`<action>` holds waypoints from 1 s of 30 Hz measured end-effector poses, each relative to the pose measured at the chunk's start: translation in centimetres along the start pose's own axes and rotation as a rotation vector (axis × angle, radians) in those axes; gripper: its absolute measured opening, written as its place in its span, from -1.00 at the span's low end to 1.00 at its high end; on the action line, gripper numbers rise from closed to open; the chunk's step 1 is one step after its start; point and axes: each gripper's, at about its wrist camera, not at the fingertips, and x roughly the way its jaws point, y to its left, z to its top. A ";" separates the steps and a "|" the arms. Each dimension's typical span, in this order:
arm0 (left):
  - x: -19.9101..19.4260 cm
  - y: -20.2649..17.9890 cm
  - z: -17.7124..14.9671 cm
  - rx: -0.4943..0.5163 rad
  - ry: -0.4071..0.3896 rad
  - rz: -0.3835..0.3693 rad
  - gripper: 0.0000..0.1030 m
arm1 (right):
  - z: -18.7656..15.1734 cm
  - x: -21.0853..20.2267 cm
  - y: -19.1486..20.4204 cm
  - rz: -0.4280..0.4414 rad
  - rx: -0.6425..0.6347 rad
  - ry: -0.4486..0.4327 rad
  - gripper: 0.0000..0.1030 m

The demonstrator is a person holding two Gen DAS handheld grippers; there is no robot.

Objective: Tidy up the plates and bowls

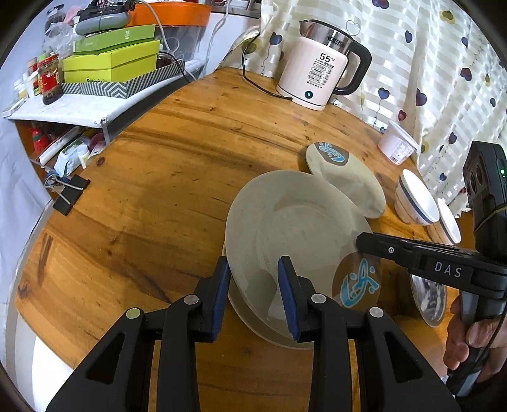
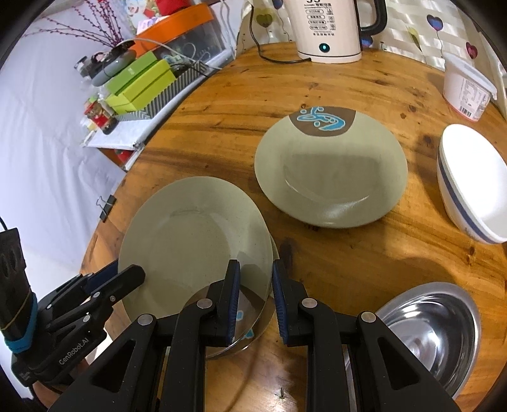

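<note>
A grey-green plate [image 1: 298, 228] [image 2: 193, 234] rests on another like it, which shows only as a rim underneath. My left gripper [image 1: 255, 296] straddles the near left rim with its jaws open. My right gripper [image 2: 255, 294] straddles the right rim, by the brown patch with the blue design [image 1: 359, 282], jaws open. A third grey-green plate [image 2: 329, 171] [image 1: 345, 177] lies flat further back. White bowls with a blue stripe [image 2: 472, 187] [image 1: 415, 199] stand at the right. A steel bowl [image 2: 427, 336] sits at the near right.
A white electric kettle [image 1: 320, 69] [image 2: 326, 28] with its cord stands at the back of the round wooden table [image 1: 152, 196]. A white tub [image 2: 465, 88] sits by the curtain. A cluttered shelf with green boxes [image 1: 111, 63] is at the left. A binder clip [image 1: 68, 196] grips the table edge.
</note>
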 end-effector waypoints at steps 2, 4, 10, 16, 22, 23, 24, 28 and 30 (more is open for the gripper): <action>0.0 -0.1 -0.1 0.006 0.000 0.005 -0.37 | -0.1 0.1 0.0 -0.002 0.000 0.002 -0.61; 0.1 -0.2 -0.2 0.009 0.002 0.007 -0.37 | -0.1 0.1 -0.1 -0.004 0.000 0.003 -0.61; 0.4 -0.3 -0.5 0.015 0.014 0.018 -0.37 | -0.4 0.4 -0.2 -0.007 0.000 0.013 -0.61; 0.7 -0.2 -0.8 0.014 0.025 0.028 -0.37 | -0.5 0.8 -0.2 -0.011 -0.002 0.021 -0.61; 1.0 -0.3 -0.9 0.021 0.028 0.031 -0.37 | -0.7 1.0 0.0 -0.028 -0.018 0.017 -0.58; 1.0 -0.3 -0.9 0.023 0.028 0.030 -0.37 | -0.7 1.0 0.0 -0.032 -0.022 0.016 -0.57; 0.9 -0.3 -0.9 0.023 0.029 0.029 -0.37 | -0.7 1.0 0.0 -0.033 -0.023 0.015 -0.57; 0.9 -0.2 -0.8 0.018 0.029 0.017 -0.37 | -0.8 1.0 0.0 -0.040 -0.026 0.013 -0.56; 0.8 -0.2 -0.8 0.017 0.028 0.010 -0.37 | -0.9 0.9 0.0 -0.035 -0.025 0.011 -0.56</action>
